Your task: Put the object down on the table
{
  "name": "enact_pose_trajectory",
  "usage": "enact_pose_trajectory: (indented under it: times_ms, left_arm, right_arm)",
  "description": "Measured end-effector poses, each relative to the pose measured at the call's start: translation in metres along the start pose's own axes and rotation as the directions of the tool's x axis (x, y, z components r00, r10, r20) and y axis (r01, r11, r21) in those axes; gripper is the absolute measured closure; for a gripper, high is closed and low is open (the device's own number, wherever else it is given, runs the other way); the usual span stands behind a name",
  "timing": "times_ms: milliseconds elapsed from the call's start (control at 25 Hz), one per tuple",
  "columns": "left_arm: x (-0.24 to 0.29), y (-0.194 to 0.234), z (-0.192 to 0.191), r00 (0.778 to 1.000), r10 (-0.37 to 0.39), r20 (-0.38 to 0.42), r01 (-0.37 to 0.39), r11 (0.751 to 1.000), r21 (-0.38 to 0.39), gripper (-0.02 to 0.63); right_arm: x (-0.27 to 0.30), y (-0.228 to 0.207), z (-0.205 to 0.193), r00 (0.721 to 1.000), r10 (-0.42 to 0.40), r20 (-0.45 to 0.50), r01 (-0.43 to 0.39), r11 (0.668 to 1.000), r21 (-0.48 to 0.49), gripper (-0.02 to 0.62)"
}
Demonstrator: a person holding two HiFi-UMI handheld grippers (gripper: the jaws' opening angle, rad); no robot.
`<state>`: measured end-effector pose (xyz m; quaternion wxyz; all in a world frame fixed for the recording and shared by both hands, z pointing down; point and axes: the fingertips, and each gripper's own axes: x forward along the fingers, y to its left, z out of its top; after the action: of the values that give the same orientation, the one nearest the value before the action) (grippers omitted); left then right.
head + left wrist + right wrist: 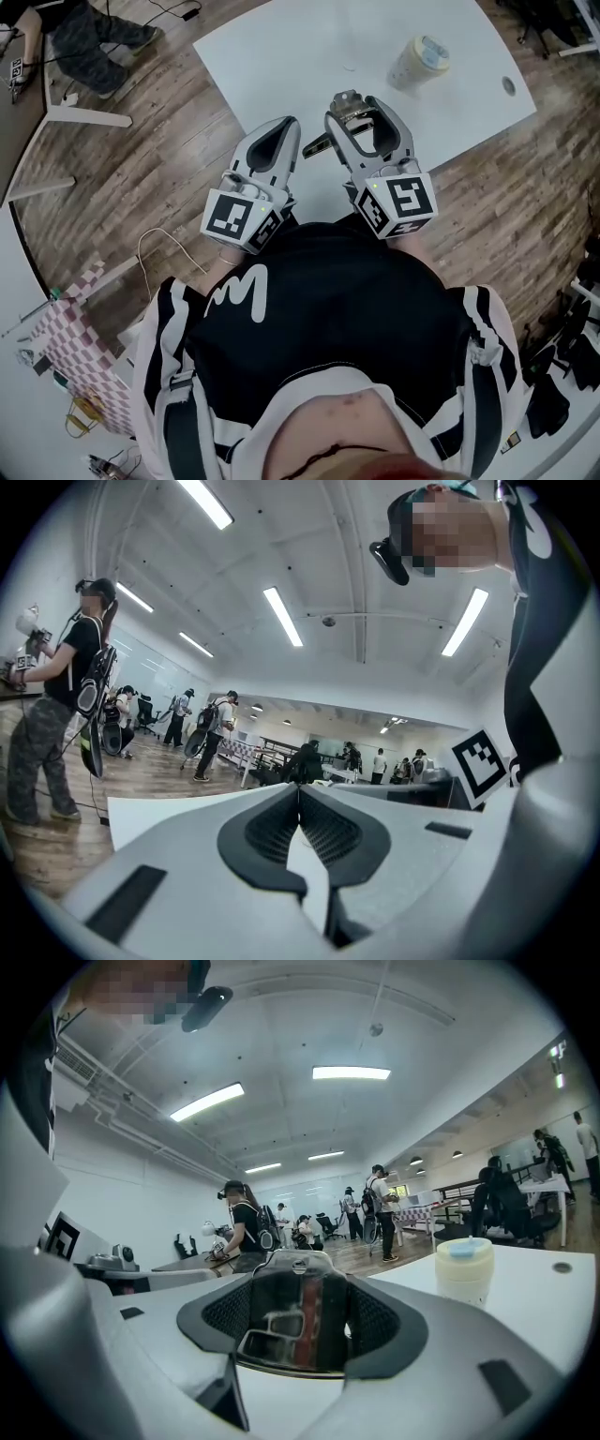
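The white table (pixel 281 47) lies ahead. The right gripper (pixel 356 111) hovers over the table's near edge, its jaws clamped on a shiny metal object (pixel 292 1321). The left gripper (pixel 286 131) sits beside it at the same edge, jaws pressed together with nothing between them. A lidded cup (pixel 418 62) stands farther in on the table.

Released here, the smooth metal could land at the table's edge and slide off. The jaws cover the object's lower part, so what it is stays unclear, as does its height above the table.
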<state>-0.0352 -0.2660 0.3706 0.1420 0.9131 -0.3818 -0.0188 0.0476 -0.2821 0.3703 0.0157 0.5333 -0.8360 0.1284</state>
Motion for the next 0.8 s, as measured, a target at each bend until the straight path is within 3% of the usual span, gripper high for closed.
enact_pose_trajectory:
  times_ms: [160,320,600,800]
  left_arm:
    - [-0.001,0.005,0.003,0.999,0.039,0.009,-0.039,0.999,0.003,0.600]
    - [-0.002,0.012,0.001,0.997,0.077,0.019,-0.076,0.997,-0.023,0.601]
    - [-0.008,0.013,-0.014,0.993,0.116,-0.012,-0.116,0.993,-0.034,0.600]
    - [-0.012,0.019,-0.021,0.989,0.148,-0.016,-0.149,0.987,-0.059,0.600]
  right_arm:
    - [0.005,-0.002,0.000,1.000,0.028,-0.014,-0.028,0.999,-0.020,0.299]
    - [0.012,-0.011,-0.010,1.000,0.005,-0.020,-0.006,0.999,-0.033,0.300]
    - [0.023,-0.031,-0.050,0.996,-0.040,-0.076,0.033,0.995,-0.096,0.300]
    - [0.028,-0.038,-0.081,0.989,-0.043,-0.143,0.032,0.997,-0.075,0.300]
